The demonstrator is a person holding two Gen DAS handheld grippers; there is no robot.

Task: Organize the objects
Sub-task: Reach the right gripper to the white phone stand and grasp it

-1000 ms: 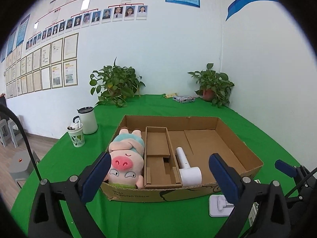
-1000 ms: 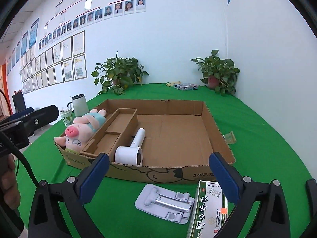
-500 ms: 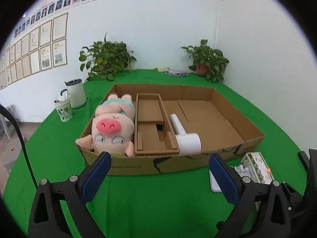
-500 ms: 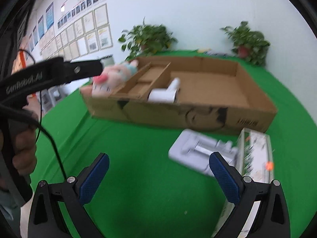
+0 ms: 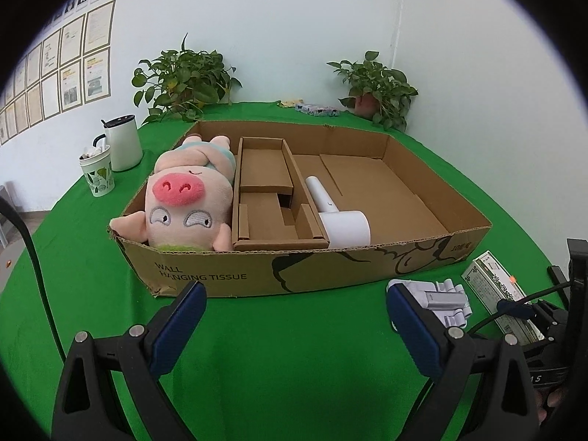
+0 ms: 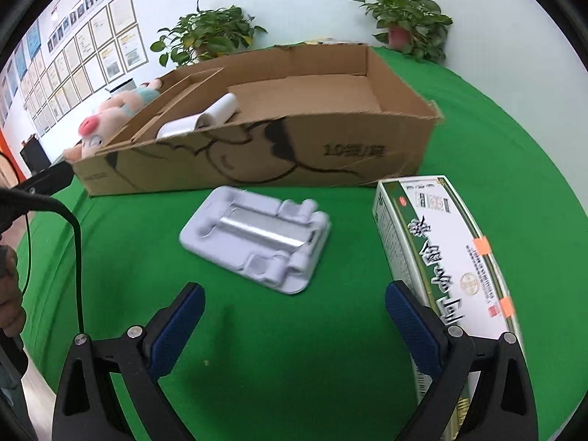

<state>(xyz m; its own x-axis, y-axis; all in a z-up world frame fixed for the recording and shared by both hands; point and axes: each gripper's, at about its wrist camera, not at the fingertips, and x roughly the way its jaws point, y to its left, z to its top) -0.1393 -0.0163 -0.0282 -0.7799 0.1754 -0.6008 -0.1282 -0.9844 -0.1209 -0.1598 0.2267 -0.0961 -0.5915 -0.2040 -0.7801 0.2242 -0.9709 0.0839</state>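
A shallow cardboard box (image 5: 257,275) (image 6: 257,158) sits on the green table. In it lie a pink pig plush (image 5: 183,198) (image 6: 103,125), a cardboard insert (image 5: 268,198) and a white hair dryer (image 5: 338,217) (image 6: 205,117). In front of the box lie a white folding stand (image 6: 257,239) (image 5: 437,297) and a green-and-white carton (image 6: 448,257) (image 5: 496,290). My left gripper (image 5: 294,319) is open and empty before the box front. My right gripper (image 6: 294,316) is open and empty, just short of the stand, with the carton beside its right finger.
A white mug (image 5: 123,141) and a patterned cup (image 5: 97,174) stand left of the box. Two potted plants (image 5: 183,77) (image 5: 375,88) and a small packet (image 5: 318,109) are at the table's far edge by the wall. The left gripper's body shows in the right view (image 6: 44,180).
Both grippers have pulled back and tilted down. The right gripper has swung toward the stand and carton, which now fill its view. Both stay open.
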